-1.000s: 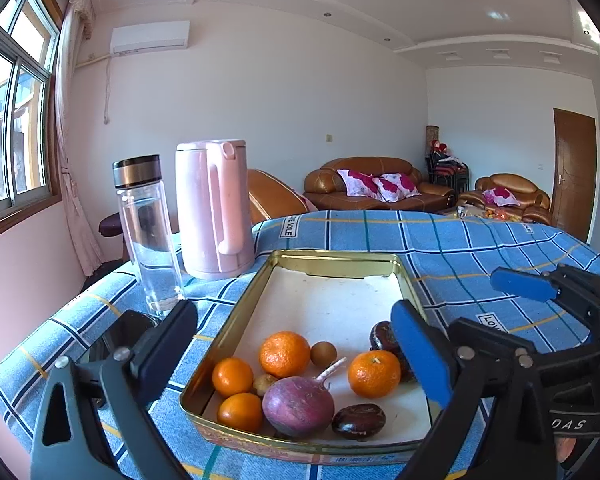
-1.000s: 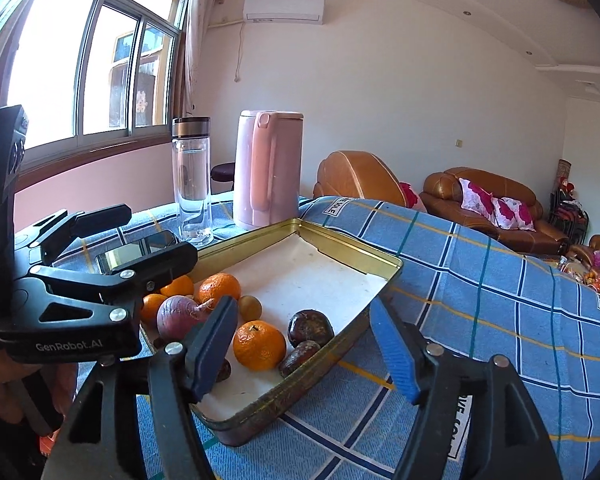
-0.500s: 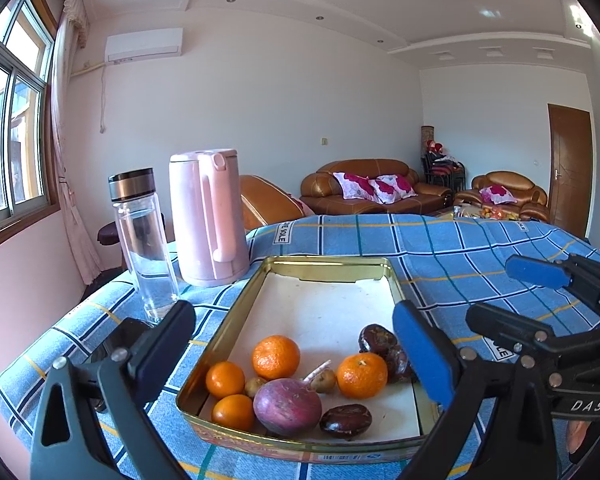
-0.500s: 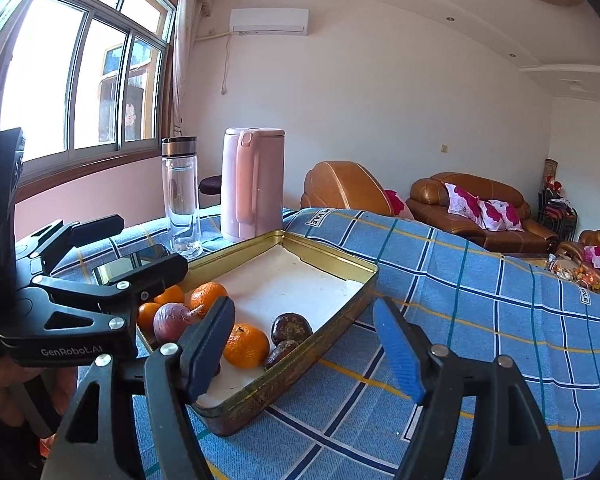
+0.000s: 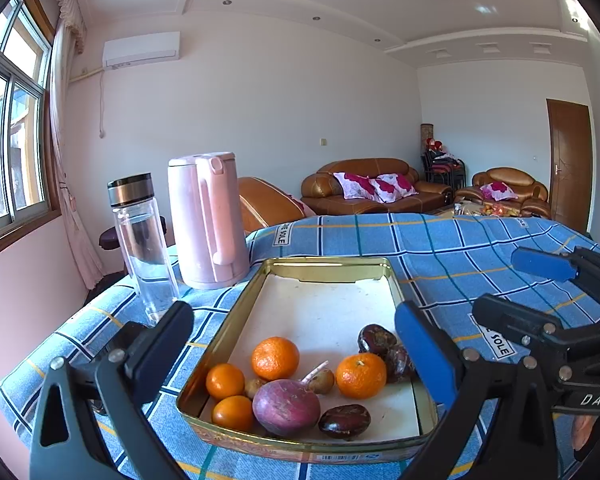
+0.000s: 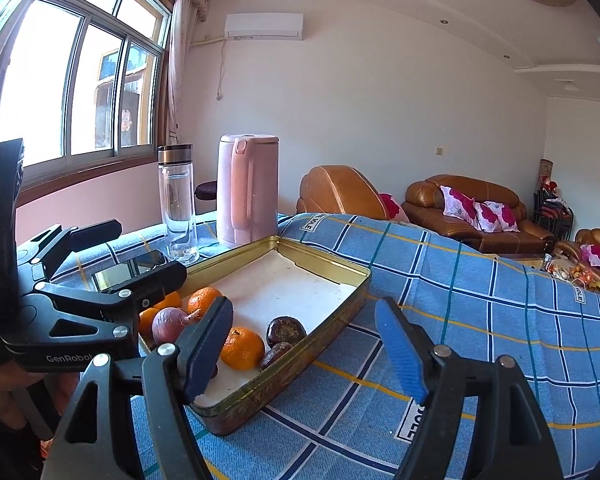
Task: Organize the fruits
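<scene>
We're looking down both grippers at a gold tin [image 5: 236,312] on the blue checked cloth [image 5: 440,248] that covers the surface. All the fruit sits bunched at the tin's near end — the far half is bare white liner.

From the left wrist view: three oranges [image 5: 275,358] cluster at about 8 o'clock in the tin, and a fourth orange [image 5: 360,375] lies toward 4 o'clock, touching two dark fruits [image 5: 376,339] just behind it. A purple root [image 5: 286,407] sits at 6 o'clock, its stalk pointing to 1 o'clock, with a small brown fruit [image 5: 323,381] just beside it. Another dark fruit [image 5: 344,421] rests near the front wall, touching the root.

Our left gripper [image 5: 292,344] hangs over the tin's near end, jaws wide apart, nothing between the pads. The right gripper [image 6: 304,344] hovers off the tin's right-hand corner — jaws spread with nothing in them, pads clear of everything.

At 10 o'clock from the tin stand a pink kettle [image 5: 208,220] and, just left of it, a clear bottle [image 5: 142,240] with a steel cap, both upright. In the right wrist view a phone [image 6: 130,266] lies flat on the cloth beside the tin's left wall, near the bottle's foot. Brown sofas [image 5: 374,186] line the far wall.
</scene>
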`<move>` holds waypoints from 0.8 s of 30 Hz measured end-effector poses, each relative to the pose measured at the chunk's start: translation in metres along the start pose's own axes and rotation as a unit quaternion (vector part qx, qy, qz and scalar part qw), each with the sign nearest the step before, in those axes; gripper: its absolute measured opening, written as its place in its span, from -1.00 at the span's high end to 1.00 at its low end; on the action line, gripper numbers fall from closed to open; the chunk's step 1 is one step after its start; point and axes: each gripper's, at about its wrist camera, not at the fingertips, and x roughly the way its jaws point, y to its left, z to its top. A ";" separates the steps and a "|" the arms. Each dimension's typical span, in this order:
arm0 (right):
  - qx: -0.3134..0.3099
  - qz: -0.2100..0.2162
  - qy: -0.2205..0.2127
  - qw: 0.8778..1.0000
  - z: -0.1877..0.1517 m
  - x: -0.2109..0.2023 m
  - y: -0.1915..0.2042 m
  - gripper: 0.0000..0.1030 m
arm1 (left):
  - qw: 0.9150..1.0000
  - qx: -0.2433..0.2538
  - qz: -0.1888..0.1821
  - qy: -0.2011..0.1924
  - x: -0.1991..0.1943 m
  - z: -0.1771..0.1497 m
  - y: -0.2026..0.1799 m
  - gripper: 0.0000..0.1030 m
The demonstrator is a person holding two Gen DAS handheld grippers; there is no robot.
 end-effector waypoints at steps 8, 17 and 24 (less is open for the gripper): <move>0.003 0.001 0.000 1.000 -0.002 -0.001 0.000 -0.46 | 1.000 0.001 -0.001 0.000 0.000 0.000 -0.001 -0.99; 0.007 -0.001 -0.005 1.000 -0.002 -0.003 -0.002 -0.46 | 1.000 0.009 0.002 -0.001 -0.001 0.000 -0.005 -1.00; 0.003 -0.006 -0.011 1.000 -0.001 -0.006 -0.002 -0.46 | 1.000 0.015 0.004 -0.005 -0.004 0.002 -0.009 -1.00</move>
